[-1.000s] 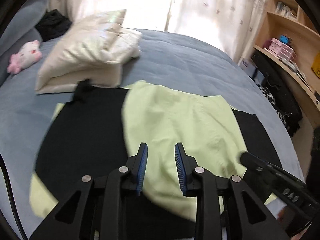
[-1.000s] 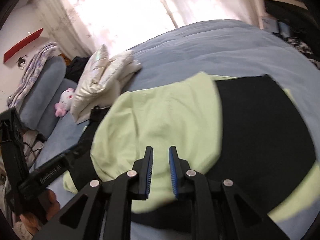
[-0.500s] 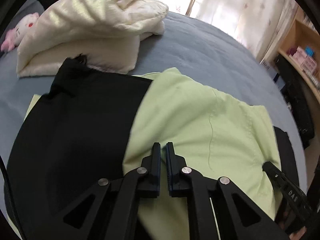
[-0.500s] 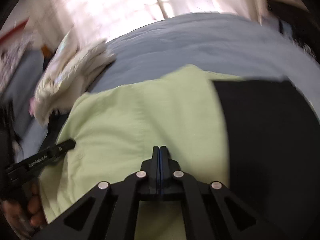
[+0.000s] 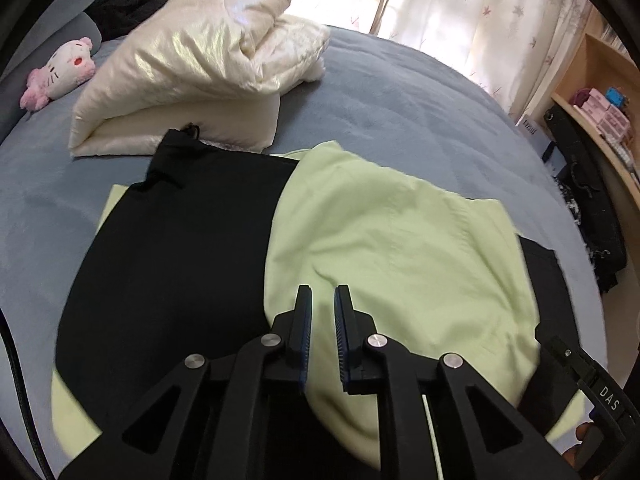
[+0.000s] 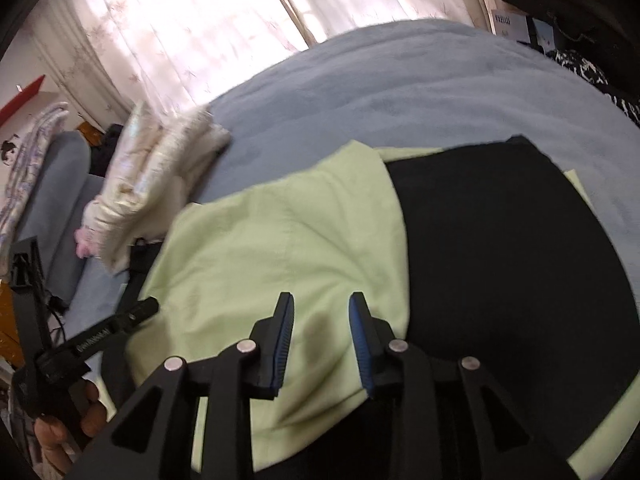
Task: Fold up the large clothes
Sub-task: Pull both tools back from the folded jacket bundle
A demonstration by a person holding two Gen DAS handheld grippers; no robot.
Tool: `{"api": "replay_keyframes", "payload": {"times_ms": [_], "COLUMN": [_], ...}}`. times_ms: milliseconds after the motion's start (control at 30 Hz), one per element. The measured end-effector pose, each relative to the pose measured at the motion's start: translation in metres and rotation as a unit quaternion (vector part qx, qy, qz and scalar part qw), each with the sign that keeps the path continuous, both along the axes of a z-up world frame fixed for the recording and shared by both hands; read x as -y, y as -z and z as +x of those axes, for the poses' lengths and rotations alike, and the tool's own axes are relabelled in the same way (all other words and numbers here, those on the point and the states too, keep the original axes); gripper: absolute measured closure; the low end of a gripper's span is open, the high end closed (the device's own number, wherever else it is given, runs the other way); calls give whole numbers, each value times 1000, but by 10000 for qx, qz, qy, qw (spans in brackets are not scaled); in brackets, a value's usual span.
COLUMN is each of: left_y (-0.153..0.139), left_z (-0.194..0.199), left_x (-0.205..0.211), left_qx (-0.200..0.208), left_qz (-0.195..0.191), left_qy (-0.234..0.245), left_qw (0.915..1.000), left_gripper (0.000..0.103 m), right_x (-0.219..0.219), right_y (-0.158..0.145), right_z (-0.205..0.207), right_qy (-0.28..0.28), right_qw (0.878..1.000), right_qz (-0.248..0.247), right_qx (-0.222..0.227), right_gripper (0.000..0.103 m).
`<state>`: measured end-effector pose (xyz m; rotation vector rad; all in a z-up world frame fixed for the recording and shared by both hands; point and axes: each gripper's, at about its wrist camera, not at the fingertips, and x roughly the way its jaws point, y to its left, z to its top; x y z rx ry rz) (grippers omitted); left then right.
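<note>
**Both grippers parted over a green-and-black garment**

Blue bedding [image 5: 400, 92] fills the scene, sheer curtains [image 6: 192, 28] behind. On it lies the garment [image 5: 384, 248], a pale green panel folded across black fabric, with a cream pillow [image 5: 192, 60] beyond it, far left. Left gripper [image 5: 322, 312] hangs over the green panel, jaws slightly apart, gripping nothing. Right gripper [image 6: 322, 320] likewise, jaws wider, empty.
</note>
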<state>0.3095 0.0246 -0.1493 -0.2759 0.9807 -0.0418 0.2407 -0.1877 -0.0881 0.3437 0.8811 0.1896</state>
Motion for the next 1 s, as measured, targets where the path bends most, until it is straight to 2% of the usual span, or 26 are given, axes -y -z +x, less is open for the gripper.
{"api": "replay_keyframes", "payload": {"times_ms": [500,733,833,1000], "left_y": [-60,-78,-84,-89], "left_z": [-110,-146,-163,-185], "left_x": [-23,-28,-30,-34], "left_qx": [171,330,379,401], "left_qz": [-213,-285,-334,-389], "left_qy": [-93,33,126,271], "left_qw": [9996,9990,9986,9981], "left_gripper": [80,76,71,69], "right_x": [-20,-26,-28,-31], "right_y": [-79,-114,-127,-137], "right_z": [-84,-127,-146,-173], "right_qy": [-179,-455,-562,-725], "right_qw": [9980,9957,9944,9937], "right_qz": [211,139,29,-79], "right_qx": [574,790,896,855], "right_gripper": [66,64,60,55]}}
